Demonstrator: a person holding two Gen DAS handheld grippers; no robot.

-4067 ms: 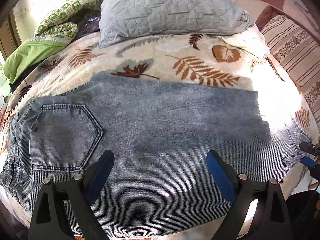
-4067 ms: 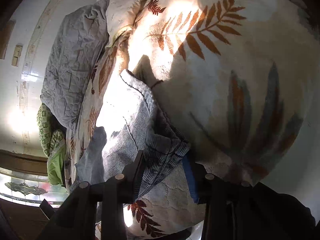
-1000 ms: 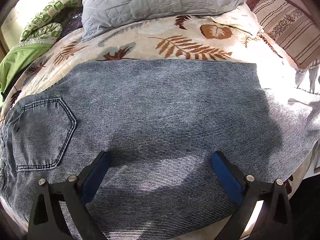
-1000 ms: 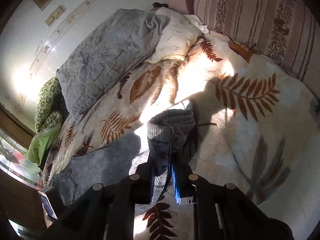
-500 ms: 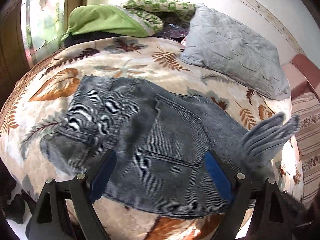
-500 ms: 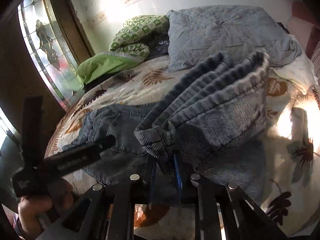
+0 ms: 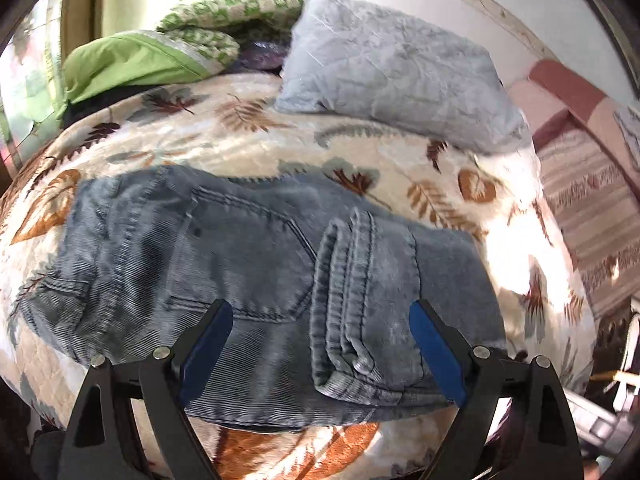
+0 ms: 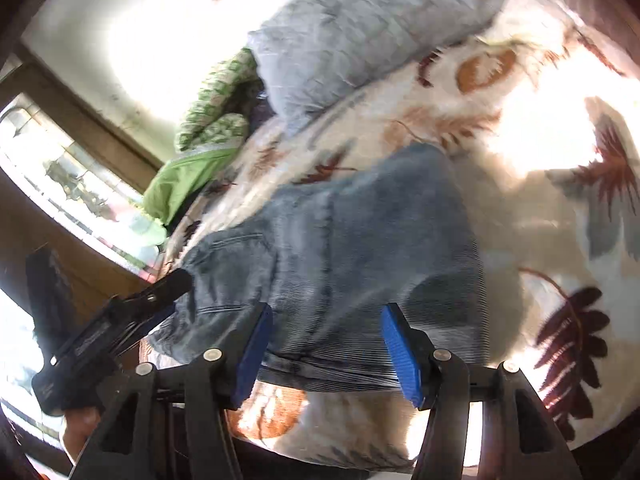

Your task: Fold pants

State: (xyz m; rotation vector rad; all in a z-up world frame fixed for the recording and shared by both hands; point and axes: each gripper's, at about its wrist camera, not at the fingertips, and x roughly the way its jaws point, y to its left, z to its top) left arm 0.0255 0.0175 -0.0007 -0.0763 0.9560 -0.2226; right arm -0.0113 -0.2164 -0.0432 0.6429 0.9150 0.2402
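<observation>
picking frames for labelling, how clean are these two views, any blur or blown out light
Left wrist view: jeans mildly smeared, wall and a sunlit patch on the bedspread washed out, strong fisheye bending. Right wrist view: heavier motion blur on the grey pillow and jeans, wall and bedspread overexposed, scene tilted; the gripper fingers stay sharp.

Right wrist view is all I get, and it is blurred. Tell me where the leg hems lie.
Observer: In the left wrist view the hems lie folded over onto the seat of the jeans, right beside the back pocket.
Operator: Report the left tongs; I see them only side-on.
Observer: The left tongs stand wide open and grip nothing; the jeans lie beneath them.
</observation>
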